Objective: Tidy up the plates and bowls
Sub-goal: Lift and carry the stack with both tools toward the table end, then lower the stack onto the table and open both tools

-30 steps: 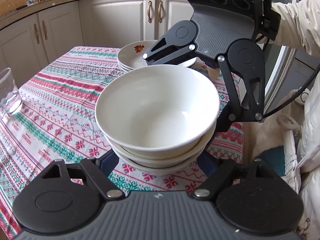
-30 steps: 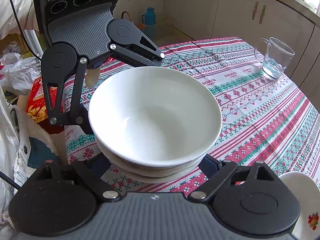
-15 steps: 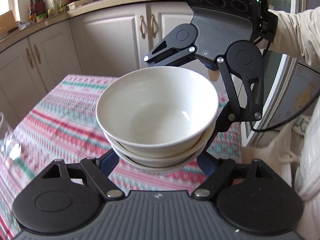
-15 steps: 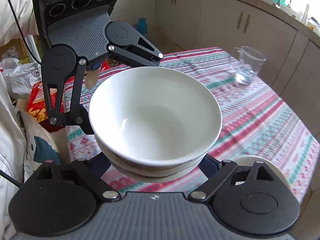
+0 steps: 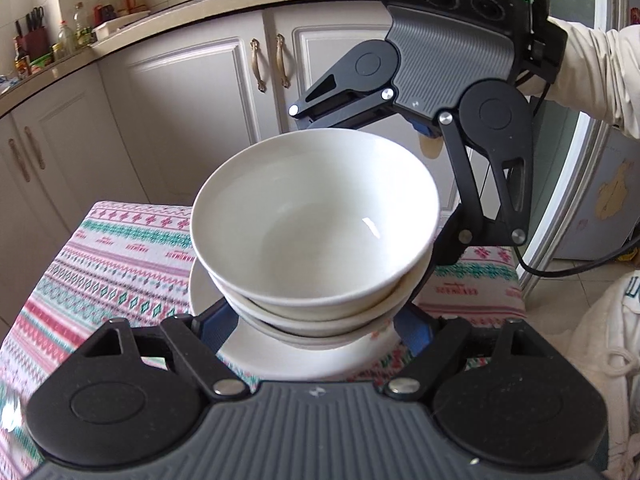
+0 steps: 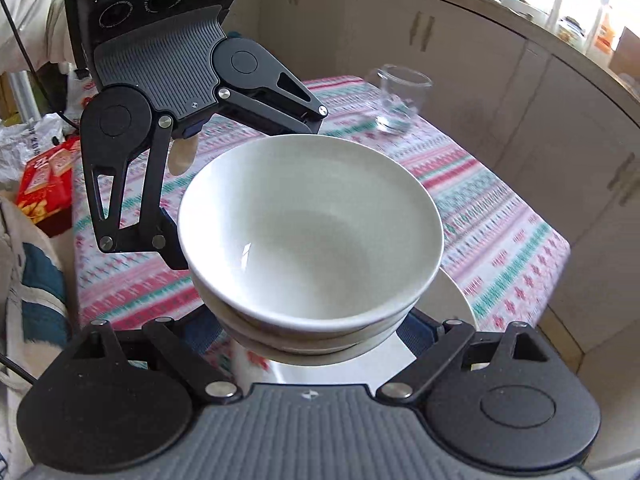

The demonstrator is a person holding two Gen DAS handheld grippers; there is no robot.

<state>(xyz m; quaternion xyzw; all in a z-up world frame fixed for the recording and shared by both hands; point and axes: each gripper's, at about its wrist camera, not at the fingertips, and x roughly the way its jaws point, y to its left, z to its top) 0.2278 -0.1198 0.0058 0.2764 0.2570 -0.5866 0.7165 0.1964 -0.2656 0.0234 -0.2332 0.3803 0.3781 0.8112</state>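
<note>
A stack of white bowls [image 5: 316,232] hangs in the air between my two grippers, which face each other. My left gripper [image 5: 316,320] has its blue-padded fingers spread wide around the near side of the stack. My right gripper [image 6: 312,324] clasps the opposite side the same way. The stack also shows in the right wrist view [image 6: 310,236]. It is held above a stack of white plates [image 5: 280,356] on the patterned tablecloth [image 5: 116,264]. The plates also show in the right wrist view [image 6: 452,308]. The fingertips are hidden under the bowls.
A glass mug [image 6: 400,100] stands on the far part of the table. White kitchen cabinets [image 5: 192,112] run behind the table. A red box [image 6: 44,184] and bags lie on the floor. A fridge [image 5: 600,184] stands at the right.
Both grippers have lifted the bowl stack off the table and carried it toward the table's end. It now hangs over the plate stack.
</note>
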